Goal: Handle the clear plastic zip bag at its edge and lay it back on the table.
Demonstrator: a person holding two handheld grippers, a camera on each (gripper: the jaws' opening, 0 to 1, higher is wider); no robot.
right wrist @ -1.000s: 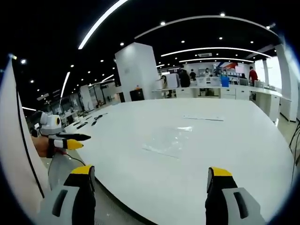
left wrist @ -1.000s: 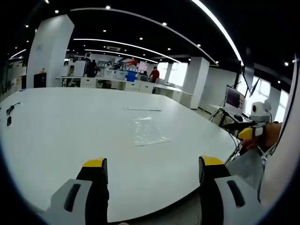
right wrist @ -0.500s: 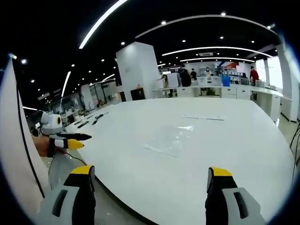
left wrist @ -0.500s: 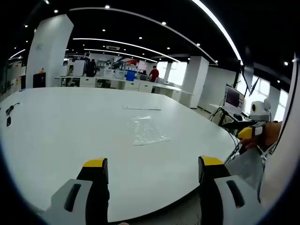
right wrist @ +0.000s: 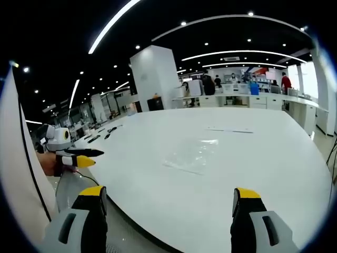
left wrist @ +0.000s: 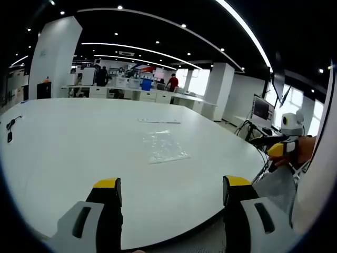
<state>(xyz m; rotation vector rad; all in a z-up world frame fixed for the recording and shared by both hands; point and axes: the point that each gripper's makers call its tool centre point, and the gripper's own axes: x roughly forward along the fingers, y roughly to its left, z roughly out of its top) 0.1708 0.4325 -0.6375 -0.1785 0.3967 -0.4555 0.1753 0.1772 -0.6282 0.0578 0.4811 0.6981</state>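
The clear plastic zip bag (left wrist: 164, 147) lies flat on the big white table (left wrist: 73, 147), well ahead of my left gripper (left wrist: 167, 191), which is open with nothing between its jaws. In the right gripper view the zip bag (right wrist: 189, 154) rests mid-table, far beyond my open right gripper (right wrist: 167, 199). The right gripper (left wrist: 279, 147) comes in at the right edge of the left gripper view, held by a hand off the table. Likewise the left gripper (right wrist: 73, 156) appears at the left in the right gripper view.
A thin clear strip (left wrist: 159, 122) lies beyond the bag. Small dark items (left wrist: 11, 126) sit at the table's far left. Desks, a white pillar (right wrist: 154, 79) and people stand behind. A monitor (left wrist: 261, 110) and cables are off the table's right.
Both views have shifted only slightly. The bag has stayed where it lies and both grippers remain open.
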